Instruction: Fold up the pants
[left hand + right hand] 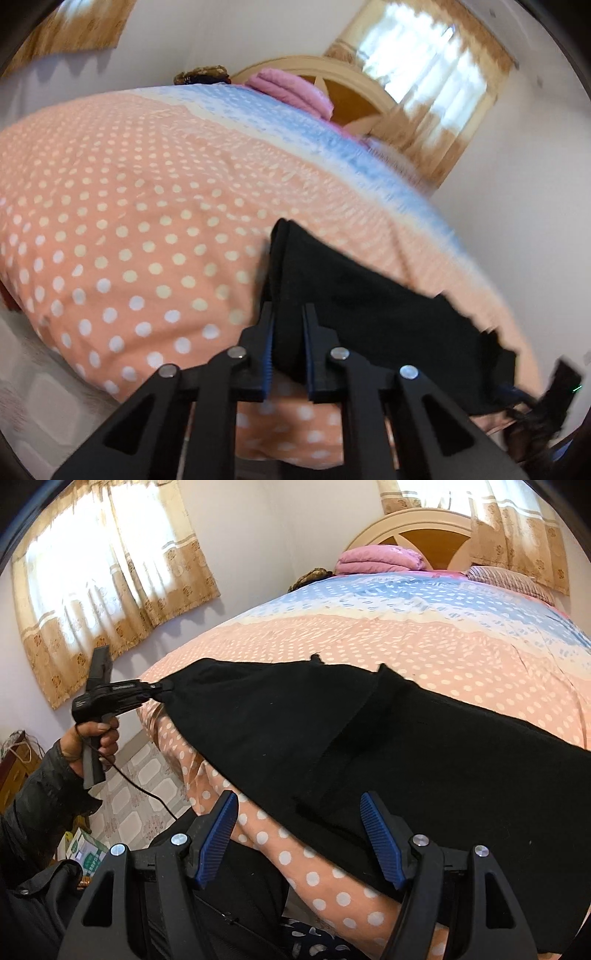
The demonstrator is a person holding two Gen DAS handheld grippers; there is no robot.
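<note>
Black pants (pixel 295 720) lie spread across the near end of a bed with a pink dotted cover (pixel 443 646). In the left wrist view my left gripper (pixel 289 314) is shut on a raised fold at the pants' (pixel 369 314) edge, with cloth pinched between its fingers. The right wrist view shows that same left gripper (pixel 162 692) clamped on the pants' left corner, held by a hand (pixel 92 738) in a dark sleeve. My right gripper (pixel 299 797) stands open just above the pants' near edge, and its blue pads (pixel 218 834) touch no cloth.
A folded pink blanket (pixel 380 559) and a striped pillow (pixel 509 581) lie by the wooden headboard (pixel 424 528). Curtained windows (pixel 92 572) flank the bed. Tiled floor (pixel 140 775) and a green-and-white box (pixel 83 853) are at the left. A cable (pixel 147 794) hangs from the left gripper.
</note>
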